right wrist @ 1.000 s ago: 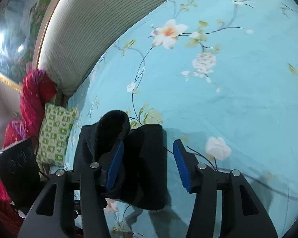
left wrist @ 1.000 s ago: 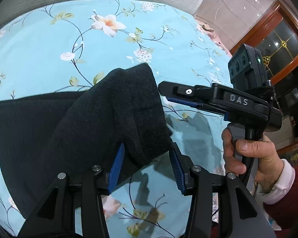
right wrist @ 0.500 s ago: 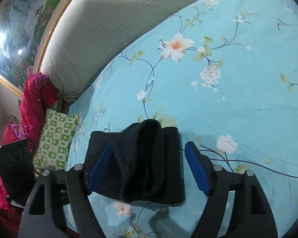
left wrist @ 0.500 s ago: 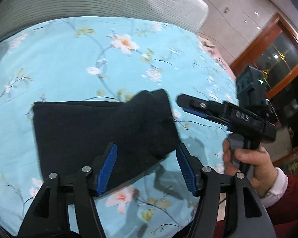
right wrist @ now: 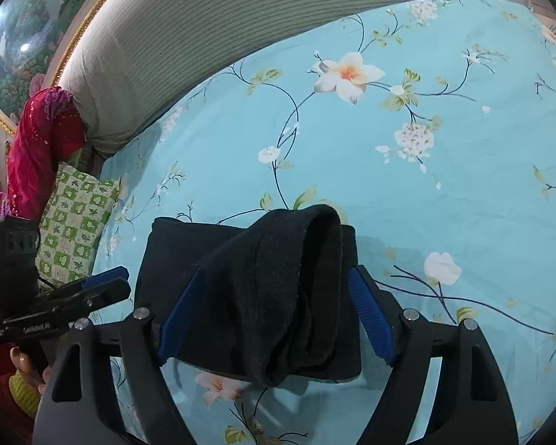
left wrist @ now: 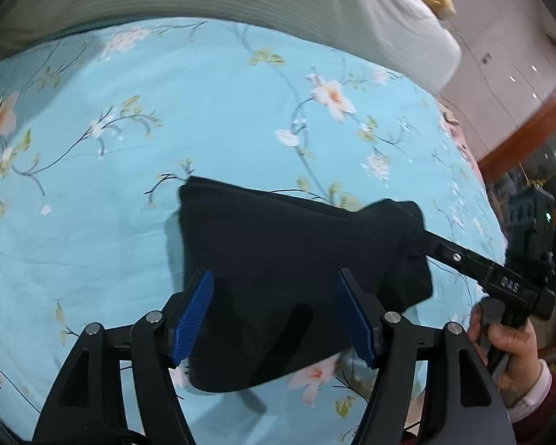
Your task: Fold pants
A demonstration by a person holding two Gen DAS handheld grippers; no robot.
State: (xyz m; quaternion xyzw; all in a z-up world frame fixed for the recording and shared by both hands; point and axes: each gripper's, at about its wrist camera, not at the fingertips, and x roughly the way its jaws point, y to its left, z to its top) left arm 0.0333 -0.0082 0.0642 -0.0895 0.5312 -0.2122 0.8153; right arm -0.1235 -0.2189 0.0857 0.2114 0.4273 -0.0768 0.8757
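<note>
The black pants (left wrist: 278, 259) lie folded in a small bundle on the light blue floral bedsheet (left wrist: 166, 111). In the right wrist view they (right wrist: 270, 289) have a raised, bunched fold on top. My left gripper (left wrist: 274, 315) is open, its blue pads either side of the bundle's near part and above it. My right gripper (right wrist: 274, 311) is open too, its pads straddling the raised fold. The right gripper shows in the left wrist view (left wrist: 500, 282), at the bundle's right end. The left gripper shows in the right wrist view (right wrist: 63, 304), left of the bundle.
A striped grey bolster (right wrist: 222, 37) lies along the far side of the bed. A green checked pillow (right wrist: 74, 222) and red fabric (right wrist: 40, 148) sit at the bed's left end. A wooden-framed glass door (left wrist: 530, 155) stands to the right.
Both grippers have pulled back and up from the pants, so the bundle looks smaller. Both sets of jaws have opened wider. The raised fold stays bunched on top.
</note>
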